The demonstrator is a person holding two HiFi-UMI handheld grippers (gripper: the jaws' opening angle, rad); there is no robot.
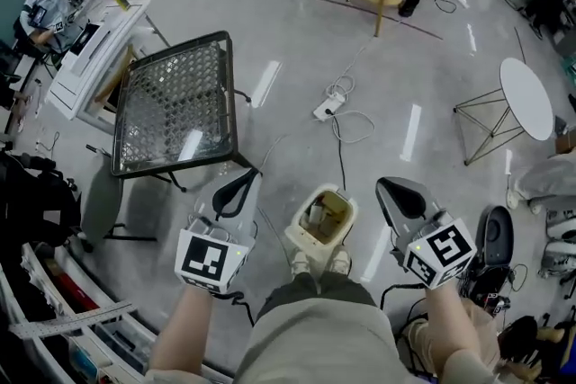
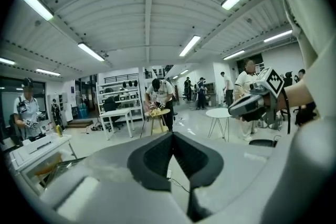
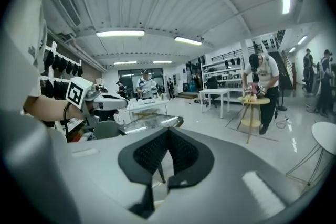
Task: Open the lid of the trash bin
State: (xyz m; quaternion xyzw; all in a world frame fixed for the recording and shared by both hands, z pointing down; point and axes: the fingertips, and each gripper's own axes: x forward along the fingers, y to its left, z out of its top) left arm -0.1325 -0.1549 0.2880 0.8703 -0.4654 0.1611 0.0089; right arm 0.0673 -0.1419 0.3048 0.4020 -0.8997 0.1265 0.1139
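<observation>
Down on the pale floor, just ahead of the person's shoes, stands the cream trash bin. From the head view its top is a rounded rectangle whose long axis runs away from the person, leaning a little to the right. Inside the rim there is a yellowish hollow with something pale in it. No raised lid can be made out, so whether the lid is up or down cannot be told from here.

The bin lies between the two grippers and below them. The left gripper is off to its left side and the right gripper off to its right, both apart from it. They flank it about evenly — the right one perhaps a shade closer, though height cannot be judged from above.

Neither gripper looks at the bin. The left gripper view has the left gripper aimed out across the room with its jaws closed tip to tip and nothing between them. The right gripper is the same in its own view, jaws together and empty.

The coming move therefore seems to call for tipping one gripper downward and inward toward the bin's rim, and either hand looks able to do it.

Farther out on the floor are a mesh-topped table beyond the left gripper and a power strip with its cable straight ahead of the bin.
</observation>
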